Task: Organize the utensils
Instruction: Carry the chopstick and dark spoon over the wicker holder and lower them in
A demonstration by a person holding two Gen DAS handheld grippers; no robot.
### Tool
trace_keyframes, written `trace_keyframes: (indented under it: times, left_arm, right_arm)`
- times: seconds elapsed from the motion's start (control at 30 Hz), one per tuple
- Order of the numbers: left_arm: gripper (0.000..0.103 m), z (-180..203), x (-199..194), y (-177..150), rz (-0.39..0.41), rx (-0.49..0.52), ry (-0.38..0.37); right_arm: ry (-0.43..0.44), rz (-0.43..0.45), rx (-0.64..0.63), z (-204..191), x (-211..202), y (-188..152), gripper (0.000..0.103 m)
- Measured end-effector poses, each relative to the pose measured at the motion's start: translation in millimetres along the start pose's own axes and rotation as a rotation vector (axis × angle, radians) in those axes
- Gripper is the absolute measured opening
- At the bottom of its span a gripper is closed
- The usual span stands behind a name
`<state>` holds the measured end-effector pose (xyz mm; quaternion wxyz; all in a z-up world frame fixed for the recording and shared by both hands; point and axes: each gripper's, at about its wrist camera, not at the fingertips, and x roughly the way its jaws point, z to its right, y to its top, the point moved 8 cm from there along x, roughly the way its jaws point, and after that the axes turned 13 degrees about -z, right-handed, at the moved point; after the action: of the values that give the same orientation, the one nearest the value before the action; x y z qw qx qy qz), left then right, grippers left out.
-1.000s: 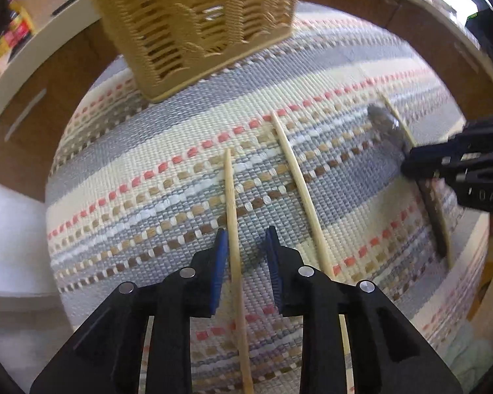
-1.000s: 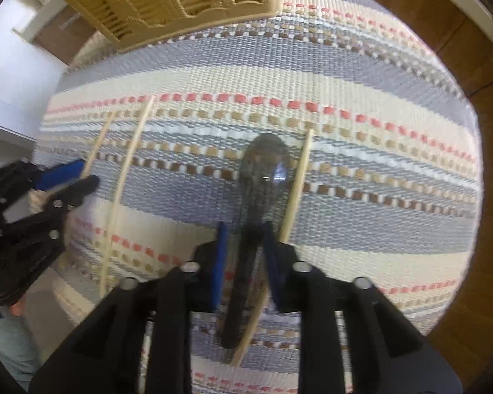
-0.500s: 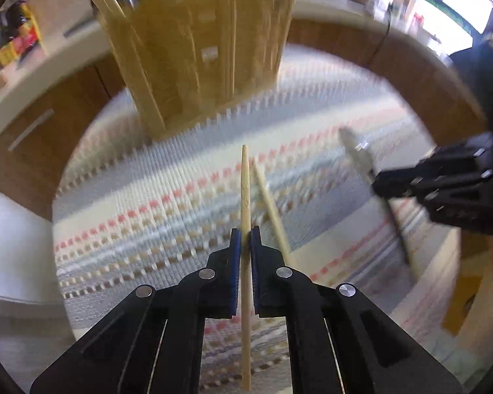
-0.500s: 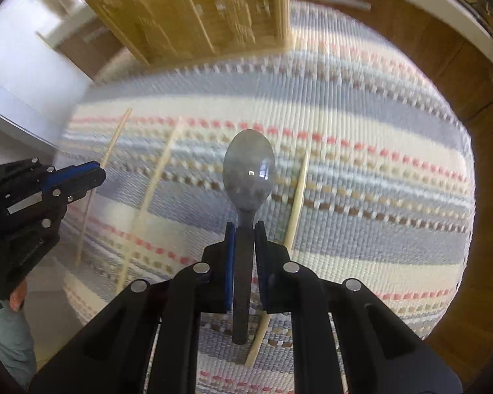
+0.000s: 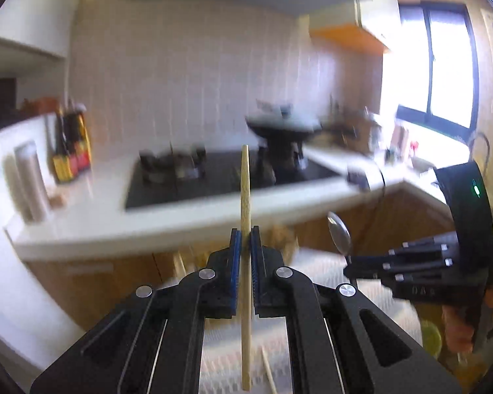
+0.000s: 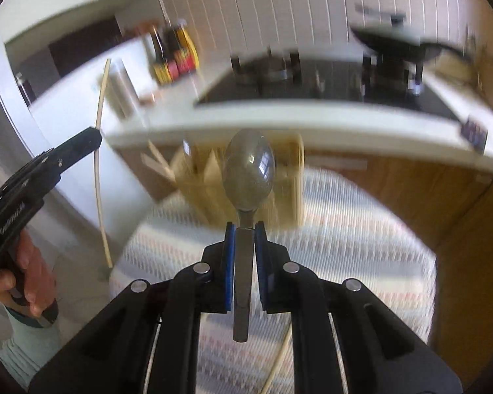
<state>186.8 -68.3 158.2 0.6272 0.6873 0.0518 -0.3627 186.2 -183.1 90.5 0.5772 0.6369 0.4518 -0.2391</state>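
Chopstick was clamped mid-length between the blue pads of the left gripper, tip pointed up and far, clear of the striped mat; spoon was pinched by its handle in the right gripper, bowl forward; both were held raised above the mat, judged ready for carrying to the wicker basket at the far edge of the mat, where sticks were already stood; more chopsticks were left lying on the mat near the grippers; kitchen counter and hob were seen beyond, blurred.
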Motion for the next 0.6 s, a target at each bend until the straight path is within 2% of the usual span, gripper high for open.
trace_keyframes:
  times: [0.17,0.27,0.47,0.6]
  left_arm:
    - [0.004,-3.8,-12.1,47.6,0.156,-0.056,0.009]
    - [0.004,-13.0,-12.0,64.2,0.249,-0.092,0.018]
    - [0.004,-25.0,0.9,66.2,0.396,-0.143,0.012]
    - [0.004,-31.7,19.6,55.8,0.436,-0.179,0.034]
  right_arm:
    - [-0.017,0.161,-0.023,3.0,-24.4,50.9,0.01]
    - [-0.048,0.263,-0.032,9.3,-36.4,76.8,0.01]
    - [-0.109,0.438,-0.06,24.0,-39.9,116.4,0.01]
    - [-0.114,0.484,-0.084,29.9,-18.2,127.8,0.01]
